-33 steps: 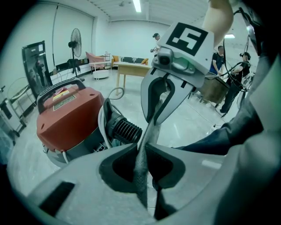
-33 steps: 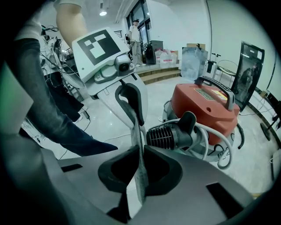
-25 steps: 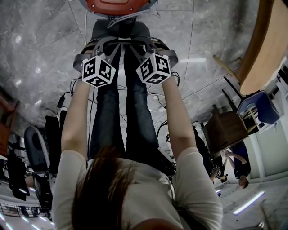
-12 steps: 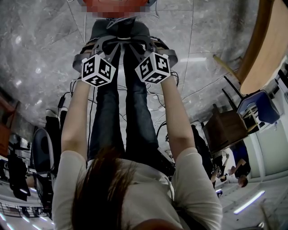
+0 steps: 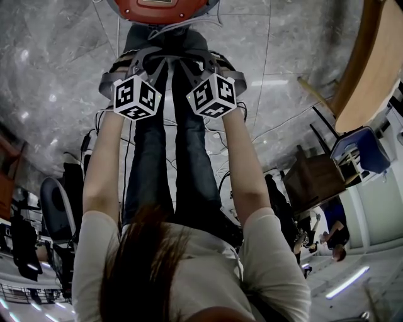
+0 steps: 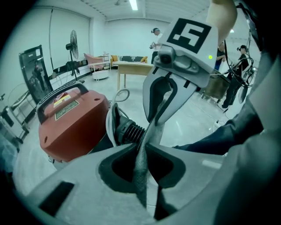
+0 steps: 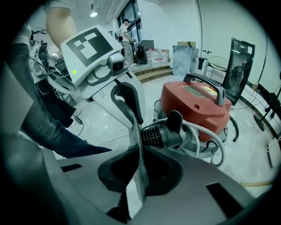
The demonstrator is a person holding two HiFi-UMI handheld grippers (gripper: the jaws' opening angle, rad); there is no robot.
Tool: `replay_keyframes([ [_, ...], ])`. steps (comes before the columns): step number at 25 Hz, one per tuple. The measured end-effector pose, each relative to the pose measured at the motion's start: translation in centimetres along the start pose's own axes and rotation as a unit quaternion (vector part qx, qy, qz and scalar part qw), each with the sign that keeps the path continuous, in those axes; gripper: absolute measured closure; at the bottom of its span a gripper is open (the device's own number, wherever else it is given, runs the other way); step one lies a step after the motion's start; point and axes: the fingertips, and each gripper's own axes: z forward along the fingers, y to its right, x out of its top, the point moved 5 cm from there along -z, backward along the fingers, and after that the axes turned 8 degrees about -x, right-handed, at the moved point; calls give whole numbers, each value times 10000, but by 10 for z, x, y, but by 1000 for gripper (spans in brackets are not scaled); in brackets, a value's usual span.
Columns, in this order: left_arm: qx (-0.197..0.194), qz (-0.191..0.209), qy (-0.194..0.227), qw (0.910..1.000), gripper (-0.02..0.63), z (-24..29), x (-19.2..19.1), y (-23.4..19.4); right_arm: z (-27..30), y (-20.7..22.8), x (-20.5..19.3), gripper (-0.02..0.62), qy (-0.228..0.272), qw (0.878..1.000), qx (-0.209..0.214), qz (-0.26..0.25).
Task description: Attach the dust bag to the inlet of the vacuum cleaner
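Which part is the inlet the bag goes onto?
Start at the red vacuum cleaner. A short black stub juts from its side: the inlet. Its ribbed rings set it apart from the smooth pale cable looped beside it.

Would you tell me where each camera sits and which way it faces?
Head view: on the person's head, facing steeply down past hair, arms and legs to the vacuum.
Left gripper view: on the left gripper, facing along its jaws, shut on the bag, towards the inlet; arm and leg show.
Right gripper view: on the right gripper, likewise shut on the bag, facing the inlet from the other side; arm and leg show.
Shared: both gripper views show vacuum, inlet, bag.
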Motion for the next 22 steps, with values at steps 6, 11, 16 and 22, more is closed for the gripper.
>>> replay_keyframes([
  [6,13,241,-101,9997,546,1,0,-4,2,-1,1,560,-29,9997,-201,132],
  [11,-94,647,-287,9974,545,1,5,-8,2,-1,-1,563,19,9990,-228,379],
  [16,-24,507,-275,9983,535,4,7,-14,5,4,-2,561,-23,9973,-218,700],
  [22,338,-425,18,9985,535,5,1,-7,7,10,1,558,-171,9997,62,-155],
])
